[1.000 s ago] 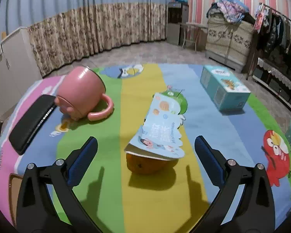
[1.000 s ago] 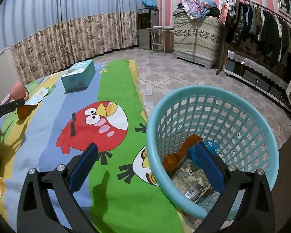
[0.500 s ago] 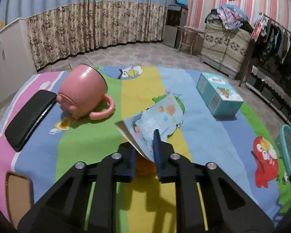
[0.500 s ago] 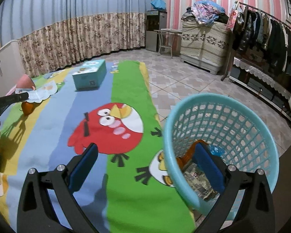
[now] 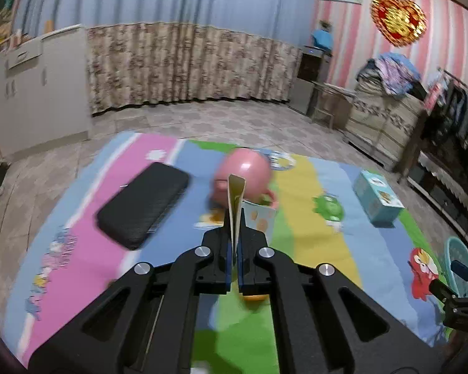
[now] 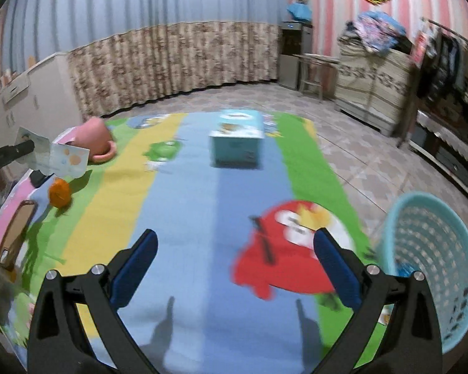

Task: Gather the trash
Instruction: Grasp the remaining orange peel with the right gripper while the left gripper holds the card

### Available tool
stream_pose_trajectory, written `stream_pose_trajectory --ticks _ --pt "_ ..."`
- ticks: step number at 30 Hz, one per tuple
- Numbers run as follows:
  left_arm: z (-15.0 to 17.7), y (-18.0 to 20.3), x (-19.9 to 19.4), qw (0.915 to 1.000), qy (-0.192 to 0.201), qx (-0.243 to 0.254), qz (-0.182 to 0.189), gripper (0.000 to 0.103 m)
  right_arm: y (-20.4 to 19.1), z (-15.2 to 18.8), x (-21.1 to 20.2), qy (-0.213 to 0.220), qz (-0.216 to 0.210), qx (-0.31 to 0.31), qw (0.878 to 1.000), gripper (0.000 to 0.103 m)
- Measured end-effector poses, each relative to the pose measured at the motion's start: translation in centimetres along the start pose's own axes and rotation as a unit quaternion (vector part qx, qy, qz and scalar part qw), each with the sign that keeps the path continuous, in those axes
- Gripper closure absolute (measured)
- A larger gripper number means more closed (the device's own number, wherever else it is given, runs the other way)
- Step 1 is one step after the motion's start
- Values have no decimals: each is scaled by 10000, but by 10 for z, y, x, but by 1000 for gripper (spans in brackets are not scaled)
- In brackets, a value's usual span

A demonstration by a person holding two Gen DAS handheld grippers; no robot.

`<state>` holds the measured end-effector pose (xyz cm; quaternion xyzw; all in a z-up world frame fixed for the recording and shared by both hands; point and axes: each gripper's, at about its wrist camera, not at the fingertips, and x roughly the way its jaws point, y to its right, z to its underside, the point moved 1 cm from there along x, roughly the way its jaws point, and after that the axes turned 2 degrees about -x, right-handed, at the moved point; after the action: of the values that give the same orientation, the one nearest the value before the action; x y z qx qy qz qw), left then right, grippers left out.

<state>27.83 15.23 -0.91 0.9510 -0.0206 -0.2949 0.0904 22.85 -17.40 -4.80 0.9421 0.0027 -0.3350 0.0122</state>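
Left gripper (image 5: 233, 233): blue-padded fingers pressed together on a thin printed paper card with cartoon pictures (image 5: 236, 205), held edge-on and lifted clear of the striped cartoon play mat (image 5: 299, 243). In the right wrist view the same card (image 6: 64, 159) hangs in the air above the mat's left edge, pinched at the black tip of the left gripper (image 6: 18, 149).

Right gripper (image 6: 232, 260): fingers spread wide, nothing between them, hovering over the blue stripe of the mat near its near edge.

Light blue perforated plastic basket (image 6: 433, 258): stands off the mat's right edge on the tiled floor; some items lie inside, too blurred to identify.

Small orange fruit (image 6: 59, 192): on the green stripe near the mat's left edge, below the lifted card, not touching it.

Pink ceramic mug lying on its side (image 6: 96, 138): near the far left corner of the mat.

Black rectangular flat case (image 5: 143, 204): on the pink stripe, beside the mug.

Teal cardboard box (image 6: 237, 138): toward the far edge of the mat, well apart from the basket.
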Motion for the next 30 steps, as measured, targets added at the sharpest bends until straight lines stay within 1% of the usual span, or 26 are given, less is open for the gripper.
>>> stream_pose_trajectory --ticks 5,6,9,12,17,23,24,25,26,28,29,30 --pt "3 -49 -7 9994 23 -304 -167 103 -56 -12 11 -20 -267 -401 9988 5" --pt "4 -57 -8 9992 22 -344 -211 103 -73 -15 15 -37 -347 -517 9981 5" --pt "10 -76 -8 9985 1 -425 -337 103 -108 -18 27 -107 -528 -753 9957 5" --pt "17 -90 -7 9981 -64 -509 -350 103 -135 -23 40 -214 -690 -929 9930 5" --pt "25 -110 -5 9974 -129 -557 -440 102 -169 -28 64 -475 -945 -1003 9893 5" --pt "27 -119 -4 9969 -138 -646 -425 102 -184 -32 86 -693 -984 -972 9880 6" --pt "27 -119 -4 9969 -136 -649 -421 102 -185 -33 91 -740 -1008 -948 9876 9" --pt "27 -120 -5 9968 -135 -666 -413 102 -186 -34 93 -769 -1026 -939 9873 19" --pt "27 -120 -5 9968 -135 -679 -408 102 -188 -35 96 -831 -1121 -939 9858 22" --pt "26 -119 -4 9967 -144 -683 -421 102 -192 -34 99 -890 -1263 -954 9834 34" --pt "26 -119 -4 9967 -142 -675 -424 102 -194 -33 99 -894 -1313 -997 9823 37" --pt "26 -120 -4 9968 -136 -673 -421 102 -198 -32 97 -878 -1360 -1068 9810 45"
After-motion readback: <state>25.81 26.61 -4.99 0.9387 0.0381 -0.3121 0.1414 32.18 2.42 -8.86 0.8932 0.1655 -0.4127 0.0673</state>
